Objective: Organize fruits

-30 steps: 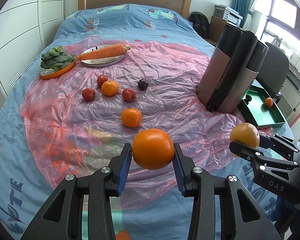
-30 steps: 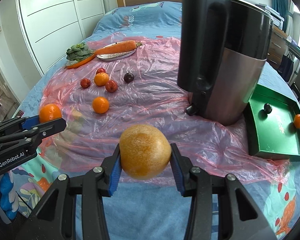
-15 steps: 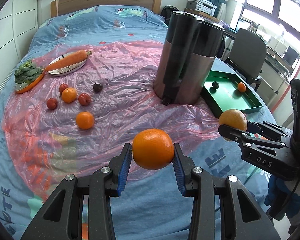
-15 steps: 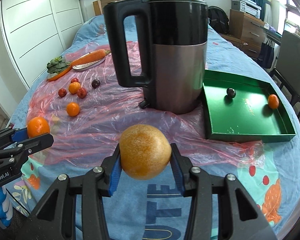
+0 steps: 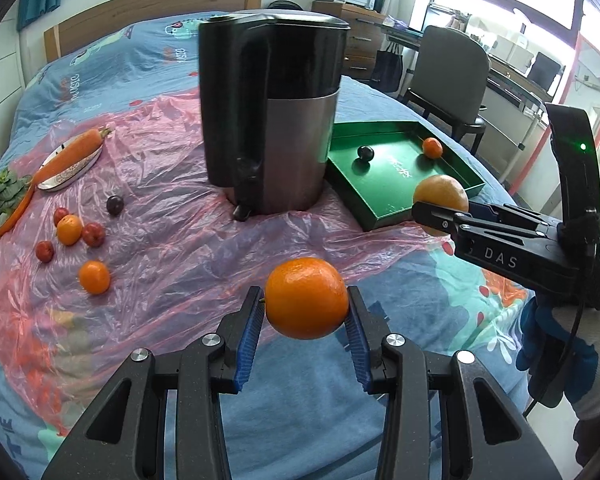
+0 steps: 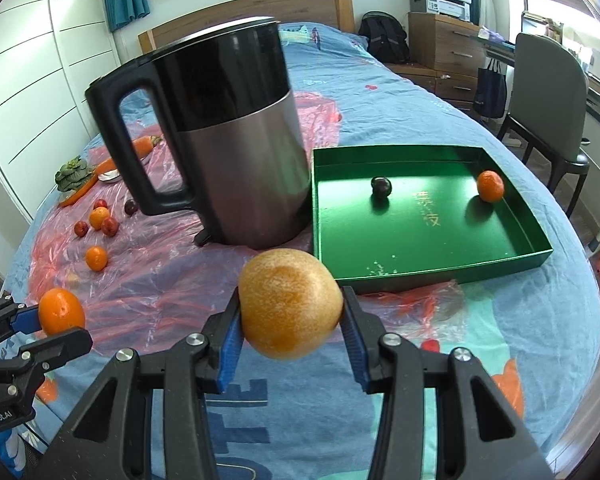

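Nearest us, our left gripper (image 5: 306, 312) is clenched on a bright orange (image 5: 306, 298), the blue pads (image 5: 247, 334) pressing both flanks, and our right gripper (image 6: 290, 320) is clenched the same way on a paler, speckled orange (image 6: 290, 304); both fruits hang clear above the blue bedspread (image 6: 480, 320). What the coming move turns on, as we judge it, is where the green tray (image 6: 534, 258) lies: ahead and to the right of both pairs of tongs, its long near wall running across in front of the right gripper, past the edge of the pink plastic sheet (image 5: 172, 240). The right hand is plainly the nearer, with the left needing to cross further over. Inside the tray sit a dark plum (image 6: 381, 187) and a small orange (image 6: 490, 186), well apart. The tall kettle (image 5: 268, 112) stands just beside the tray's left side and hides its far left corner from the left view. Farther left lie loose small fruits (image 5: 76, 236), too small to name surely, and beyond them a carrot (image 5: 74, 152) on a plate.
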The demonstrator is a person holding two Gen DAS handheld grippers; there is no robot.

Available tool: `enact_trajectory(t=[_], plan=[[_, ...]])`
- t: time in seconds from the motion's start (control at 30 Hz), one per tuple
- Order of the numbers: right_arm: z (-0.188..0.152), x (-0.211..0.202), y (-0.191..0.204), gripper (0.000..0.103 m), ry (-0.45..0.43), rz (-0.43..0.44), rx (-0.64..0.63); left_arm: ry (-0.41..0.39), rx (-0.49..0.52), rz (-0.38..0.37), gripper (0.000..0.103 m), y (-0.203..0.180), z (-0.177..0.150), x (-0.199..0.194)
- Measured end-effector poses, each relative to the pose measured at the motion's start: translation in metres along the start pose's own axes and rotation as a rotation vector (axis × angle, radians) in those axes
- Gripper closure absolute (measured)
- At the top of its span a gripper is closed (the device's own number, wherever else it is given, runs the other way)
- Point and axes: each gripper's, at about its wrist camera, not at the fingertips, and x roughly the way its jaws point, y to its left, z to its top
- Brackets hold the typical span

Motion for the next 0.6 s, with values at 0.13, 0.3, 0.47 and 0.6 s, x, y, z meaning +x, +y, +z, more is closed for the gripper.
enact_trajectory(t=[0.13,0.3,0.47,0.6], plan=[[0.007,0.002,-0.026,0.032,-0.017,-0.026,0.038,0.007,0.036,-0.026,0.068,-0.02,0.014,0.012],[0.013,0.006,-0.058,0.032,-0.034,-0.057,0.079,0.017,0.075,-0.058,0.068,-0.045,0.034,0.03],[0.023,0.011,-0.087,0.032,-0.057,-0.081,0.114,0.021,0.114,-0.086,0.068,-0.067,0.053,0.049],[0.031,0.019,-0.104,0.032,-0.073,-0.097,0.128,0.021,0.132,-0.097,0.068,-0.078,0.07,0.064]])
